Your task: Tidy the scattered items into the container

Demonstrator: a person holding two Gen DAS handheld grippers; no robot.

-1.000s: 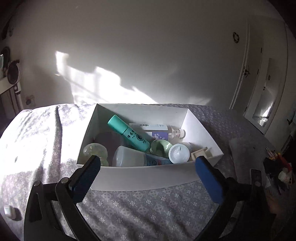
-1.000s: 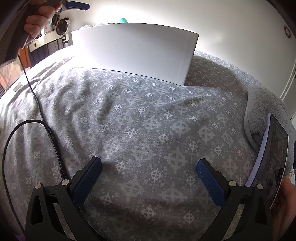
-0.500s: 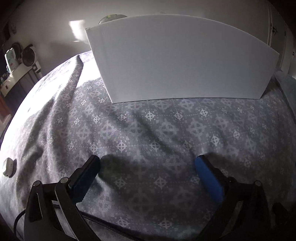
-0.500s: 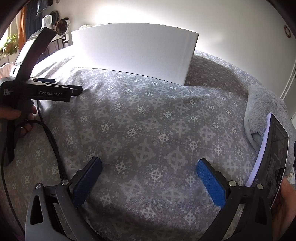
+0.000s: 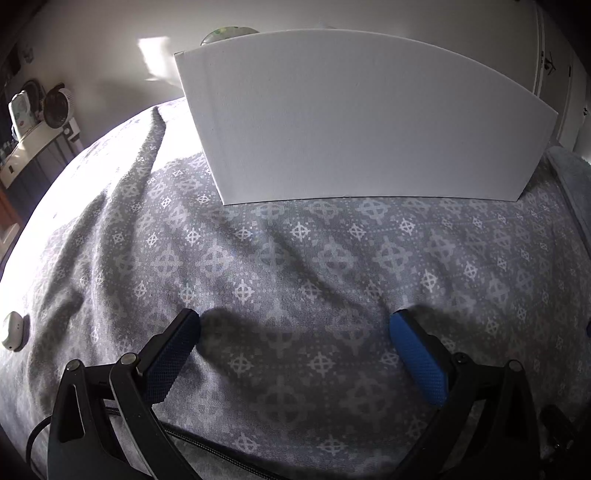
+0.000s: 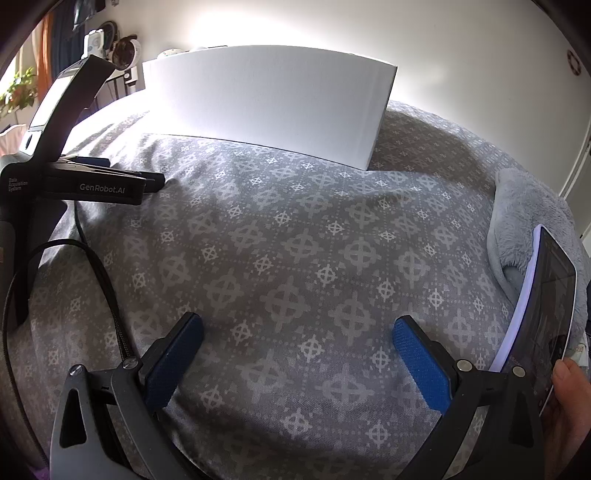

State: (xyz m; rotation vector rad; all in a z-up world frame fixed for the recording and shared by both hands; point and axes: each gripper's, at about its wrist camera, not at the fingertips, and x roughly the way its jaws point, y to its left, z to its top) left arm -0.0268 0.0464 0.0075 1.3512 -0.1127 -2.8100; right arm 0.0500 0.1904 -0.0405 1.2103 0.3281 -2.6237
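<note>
The white box (image 5: 362, 122) stands on the grey patterned bedcover (image 5: 295, 266), seen side-on, its near wall hiding the contents; only a pale rounded item (image 5: 227, 33) peeks over its rim. My left gripper (image 5: 295, 325) is open and empty, low over the cover in front of the box. The box also shows in the right wrist view (image 6: 269, 103). My right gripper (image 6: 297, 328) is open and empty, low over the bedcover (image 6: 295, 240), farther back from the box. The left gripper's body (image 6: 103, 181) shows at that view's left.
A small white device (image 5: 13, 330) lies on the cover at far left. A grey fluffy pillow (image 6: 532, 221) lies at right, with a hand-held phone (image 6: 543, 314) beside it. A black cable (image 6: 99, 277) trails over the cover. A shelf with fans (image 5: 40, 110) stands behind.
My left gripper has dropped from above the box, where its bottles and jars showed, to low over the cover in front of it. The right gripper has stayed still.
</note>
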